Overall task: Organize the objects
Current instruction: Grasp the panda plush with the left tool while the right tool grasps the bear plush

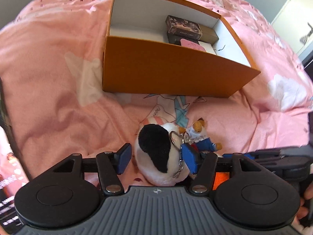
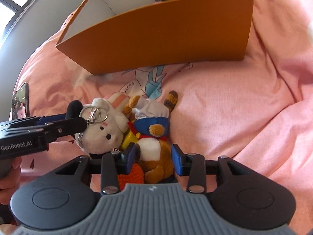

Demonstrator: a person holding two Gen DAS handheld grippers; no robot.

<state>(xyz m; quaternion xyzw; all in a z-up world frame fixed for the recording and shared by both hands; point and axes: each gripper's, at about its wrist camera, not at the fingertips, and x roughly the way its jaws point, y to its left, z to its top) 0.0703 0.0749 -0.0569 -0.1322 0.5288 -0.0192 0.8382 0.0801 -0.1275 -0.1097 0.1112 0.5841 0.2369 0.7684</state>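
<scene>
A white-and-black plush toy (image 1: 156, 152) with a metal keyring lies on the pink bed, between the open fingers of my left gripper (image 1: 156, 157); neither pad clearly presses it. It also shows in the right wrist view (image 2: 105, 127), with the left gripper (image 2: 82, 124) reaching in from the left. A brown plush animal in a blue and white outfit (image 2: 156, 137) lies beside it, between the open fingers of my right gripper (image 2: 153, 159). It also shows in the left wrist view (image 1: 203, 139). An orange open box (image 1: 172, 74) stands beyond, also in the right wrist view (image 2: 166, 37).
The box holds dark card boxes (image 1: 183, 27) and a pink item (image 1: 192, 45) at its right end. An orange knitted piece (image 2: 133, 176) lies under the right gripper. A phone (image 2: 20, 101) lies at the left. The pink duvet (image 1: 49, 68) is rumpled.
</scene>
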